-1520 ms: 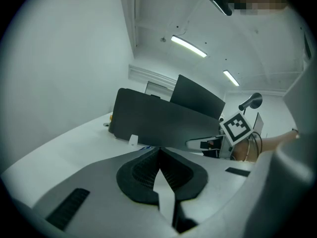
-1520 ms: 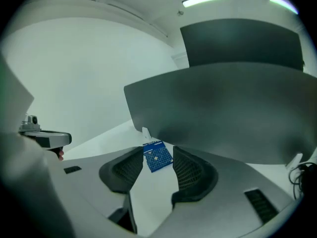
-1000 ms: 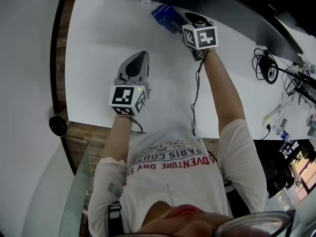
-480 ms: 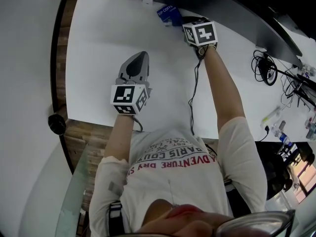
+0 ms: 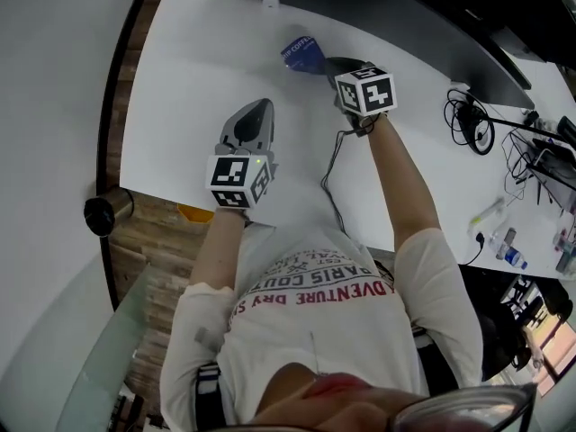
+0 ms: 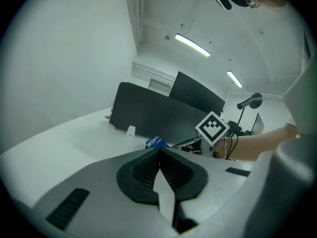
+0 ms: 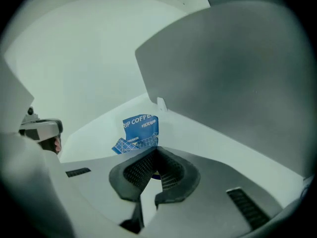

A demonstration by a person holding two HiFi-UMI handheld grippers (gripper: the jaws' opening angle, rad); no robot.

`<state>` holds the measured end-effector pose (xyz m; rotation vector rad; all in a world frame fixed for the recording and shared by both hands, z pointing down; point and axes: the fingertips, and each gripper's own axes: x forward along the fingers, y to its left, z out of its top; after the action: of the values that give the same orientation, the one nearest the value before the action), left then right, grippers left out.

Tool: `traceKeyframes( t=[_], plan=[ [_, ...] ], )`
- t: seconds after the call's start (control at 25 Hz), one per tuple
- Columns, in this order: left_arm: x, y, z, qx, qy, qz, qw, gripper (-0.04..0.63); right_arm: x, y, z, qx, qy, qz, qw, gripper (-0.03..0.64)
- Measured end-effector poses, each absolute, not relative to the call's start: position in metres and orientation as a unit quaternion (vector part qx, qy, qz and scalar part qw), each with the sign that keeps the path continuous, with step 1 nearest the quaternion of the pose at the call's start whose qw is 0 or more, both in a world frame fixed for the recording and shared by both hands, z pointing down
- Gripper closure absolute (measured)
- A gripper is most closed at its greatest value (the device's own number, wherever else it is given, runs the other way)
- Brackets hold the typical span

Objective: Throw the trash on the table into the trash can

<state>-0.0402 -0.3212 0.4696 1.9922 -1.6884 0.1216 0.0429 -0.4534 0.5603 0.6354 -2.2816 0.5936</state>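
A blue drip-coffee packet [image 5: 301,53] is the trash in view; it sits at the far side of the white table [image 5: 180,88], close to a dark panel. My right gripper [image 5: 326,65] has just been closing and now pinches the packet's [image 7: 141,130] lower edge between its pads, the packet sticking up beyond the tips of the right gripper [image 7: 155,151]. My left gripper [image 5: 256,108] hovers over the table nearer me, jaws together with nothing between them. From the left gripper view, the left gripper [image 6: 158,150] points toward the packet [image 6: 155,143].
A dark upright panel [image 5: 378,3] runs along the table's far edge, with a small white tag [image 5: 269,1] in front of it. Coiled cables [image 5: 468,120] and small items lie at the right. A dark round container [image 5: 106,212] stands below the table's left edge.
The right gripper's jaws went from open to shut on the blue packet and drew it back from the panel. Both hands rose slightly and shifted toward me.
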Motion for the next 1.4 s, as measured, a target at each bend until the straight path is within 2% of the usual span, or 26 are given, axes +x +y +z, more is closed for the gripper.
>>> traceKeyframes(
  t=[0.36,0.56,0.8,1.12,1.4],
  plan=[
    [-0.067,-0.191,0.438,0.645,-0.728,0.0,0.232,0.571,-0.011,-0.325,0.483,0.111,-0.934,0.208,0.268,0.592],
    [-0.121,-0.086,0.432,0.541,-0.811,-0.024,0.222,0.571,-0.089,-0.222,0.475,-0.014,-0.944,0.173,0.28,0.592],
    [-0.18,0.066,0.459,0.421,-0.873,-0.042,0.243,0.571,-0.178,-0.07,0.497,-0.134,-0.928,0.151,0.314,0.592],
    [-0.219,0.266,0.536,0.274,-0.907,-0.089,0.308,0.571,-0.233,0.124,0.614,-0.243,-0.872,0.041,0.422,0.592],
    [-0.246,0.328,0.655,0.254,-0.891,-0.085,0.368,0.571,-0.257,0.166,0.784,-0.217,-0.839,0.02,0.499,0.591]
  ],
)
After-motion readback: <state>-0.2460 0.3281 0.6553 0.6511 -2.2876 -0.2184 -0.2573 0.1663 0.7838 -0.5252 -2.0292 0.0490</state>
